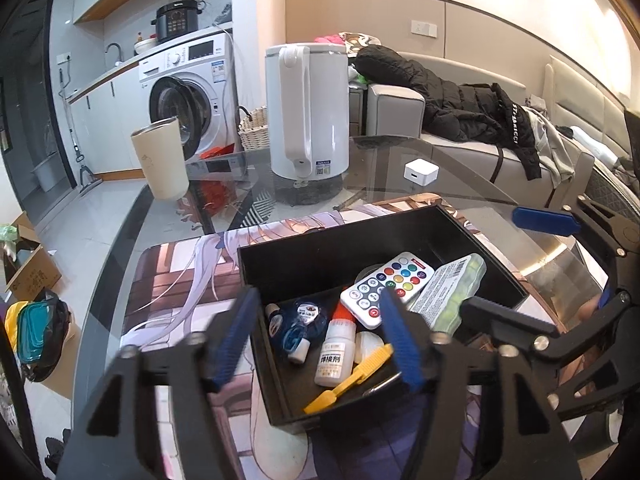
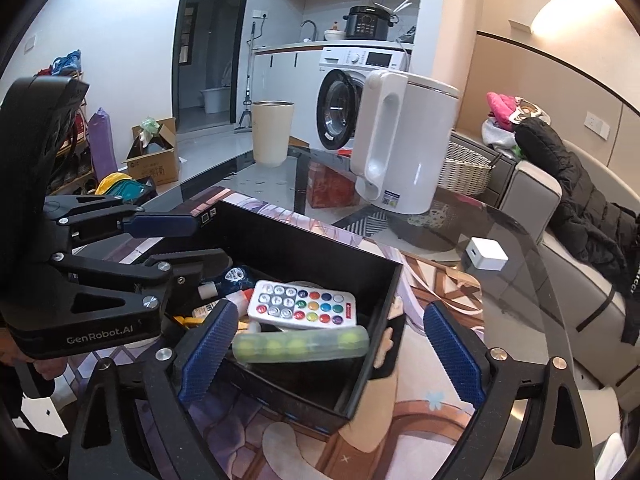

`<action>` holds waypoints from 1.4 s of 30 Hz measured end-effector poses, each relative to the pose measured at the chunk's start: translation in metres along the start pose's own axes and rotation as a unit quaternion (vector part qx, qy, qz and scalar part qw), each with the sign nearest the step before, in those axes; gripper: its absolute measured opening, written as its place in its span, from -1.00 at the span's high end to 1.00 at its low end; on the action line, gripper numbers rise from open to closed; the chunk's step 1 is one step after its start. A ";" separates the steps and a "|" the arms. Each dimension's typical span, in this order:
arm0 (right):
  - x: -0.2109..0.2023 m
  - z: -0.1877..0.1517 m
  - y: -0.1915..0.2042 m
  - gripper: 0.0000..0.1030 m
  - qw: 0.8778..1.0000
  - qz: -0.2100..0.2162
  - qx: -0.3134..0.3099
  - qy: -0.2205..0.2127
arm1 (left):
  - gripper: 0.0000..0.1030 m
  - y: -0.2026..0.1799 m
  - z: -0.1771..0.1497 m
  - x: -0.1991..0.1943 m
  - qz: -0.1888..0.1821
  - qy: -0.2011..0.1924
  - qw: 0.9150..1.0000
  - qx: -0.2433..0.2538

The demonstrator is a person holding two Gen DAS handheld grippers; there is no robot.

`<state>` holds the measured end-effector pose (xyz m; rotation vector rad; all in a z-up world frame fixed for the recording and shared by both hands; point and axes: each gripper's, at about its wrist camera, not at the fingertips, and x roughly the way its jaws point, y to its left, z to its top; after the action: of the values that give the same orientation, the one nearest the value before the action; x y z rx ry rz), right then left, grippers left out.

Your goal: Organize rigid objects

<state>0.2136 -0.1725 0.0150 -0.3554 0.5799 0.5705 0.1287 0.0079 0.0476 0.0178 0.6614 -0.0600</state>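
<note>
left wrist: both jaws spread, empty, over black box (image 1: 320, 256) of small items.

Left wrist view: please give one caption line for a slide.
Open left gripper over a black box holding a remote, glue bottle and pill case.

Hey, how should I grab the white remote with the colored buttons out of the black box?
Pinch the remote across its narrow width, by the long edges, coming from above. It lies nearly flat, face up, atop the other items in the black box, so its sides look reachable, while the box walls block a sideways approach.
</note>
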 end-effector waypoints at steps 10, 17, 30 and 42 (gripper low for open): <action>-0.031 -0.019 -0.015 -0.98 0.999 0.000 0.041 -0.034 | -1.00 -0.002 -0.011 -0.024 0.052 -0.030 0.998 -0.022; -0.046 -0.029 -0.013 -0.98 0.996 0.009 0.050 -0.074 | -1.00 -0.008 -0.021 -0.032 0.073 -0.050 0.996 -0.017; -0.036 -0.037 0.005 -0.98 0.993 0.012 0.047 -0.107 | -1.00 0.007 -0.035 -0.029 0.082 -0.074 0.993 -0.048; -0.025 -0.030 0.003 -0.98 0.993 0.014 0.056 -0.106 | -1.00 0.016 -0.037 -0.019 0.082 -0.084 0.991 -0.057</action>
<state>0.1818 -0.1944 0.0058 -0.1781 0.4111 0.5912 0.0918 0.0257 0.0302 -0.0435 0.4928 0.1334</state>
